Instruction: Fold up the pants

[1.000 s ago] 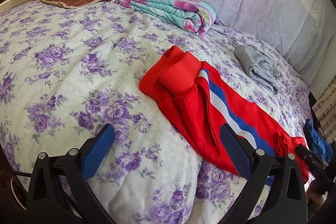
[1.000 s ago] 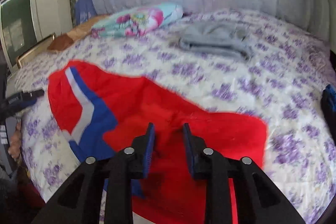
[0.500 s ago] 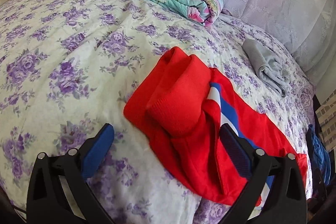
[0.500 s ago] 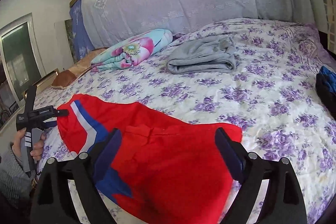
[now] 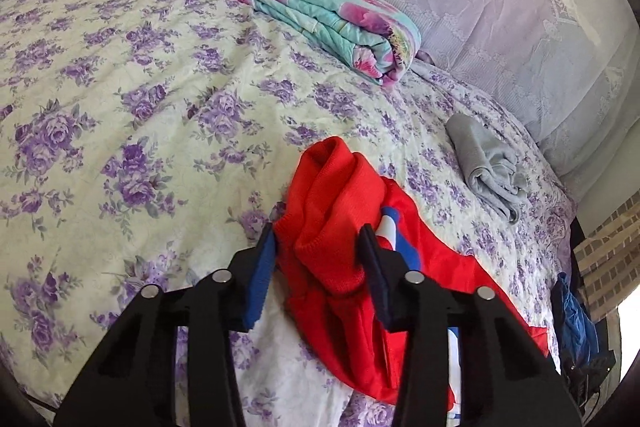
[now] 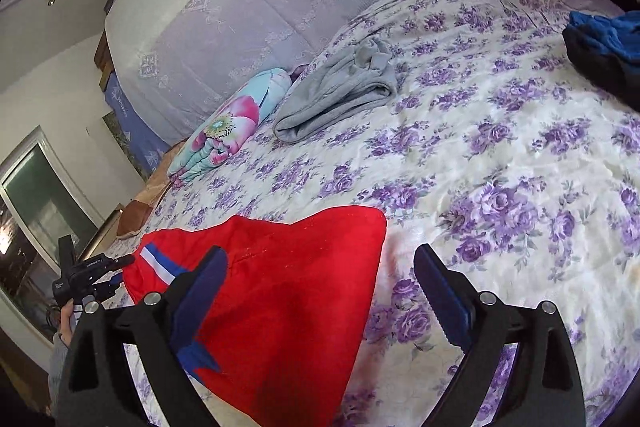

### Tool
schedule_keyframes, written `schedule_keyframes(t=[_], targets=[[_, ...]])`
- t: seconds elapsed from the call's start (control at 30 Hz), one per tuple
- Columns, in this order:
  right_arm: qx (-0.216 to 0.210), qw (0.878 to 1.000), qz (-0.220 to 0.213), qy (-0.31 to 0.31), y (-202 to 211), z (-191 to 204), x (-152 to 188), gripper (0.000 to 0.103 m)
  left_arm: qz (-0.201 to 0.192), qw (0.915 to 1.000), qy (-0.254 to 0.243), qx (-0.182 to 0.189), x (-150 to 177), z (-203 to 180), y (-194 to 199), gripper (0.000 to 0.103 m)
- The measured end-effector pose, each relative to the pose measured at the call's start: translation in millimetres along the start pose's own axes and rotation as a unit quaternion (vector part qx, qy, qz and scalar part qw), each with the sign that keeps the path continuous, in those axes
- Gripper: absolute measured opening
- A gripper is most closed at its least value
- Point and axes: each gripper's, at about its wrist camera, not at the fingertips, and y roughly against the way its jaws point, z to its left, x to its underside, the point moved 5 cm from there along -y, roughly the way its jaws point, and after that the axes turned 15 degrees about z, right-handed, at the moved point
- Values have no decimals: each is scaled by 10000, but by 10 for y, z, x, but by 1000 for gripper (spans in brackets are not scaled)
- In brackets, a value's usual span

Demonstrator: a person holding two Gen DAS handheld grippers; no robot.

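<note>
Pants (image 5: 344, 267) lie along the bed's (image 5: 160, 107) near edge; the left hand-held gripper (image 5: 320, 263), jaws just closing, clamps their bunched cuff, while the right hand-held gripper (image 6: 320, 291) hovers spread over the waist end.

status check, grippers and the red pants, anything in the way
Left gripper just closed on the bunched cuff end of the red pants. Right gripper just opened, clear of cloth. Grey garment lies apart, nothing blocking.
</note>
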Motion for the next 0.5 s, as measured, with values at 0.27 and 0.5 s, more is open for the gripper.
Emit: schedule_keyframes(t=[0.27, 0.5], targets=[[-213, 9996, -52, -194, 22, -79, 25, 95, -432, 9897, -1190, -667, 132, -706, 210, 25], [-440, 9980, -117, -445, 64, -188, 39, 95, -419, 9845, -1105, -1295, 141, -577, -11, 28]])
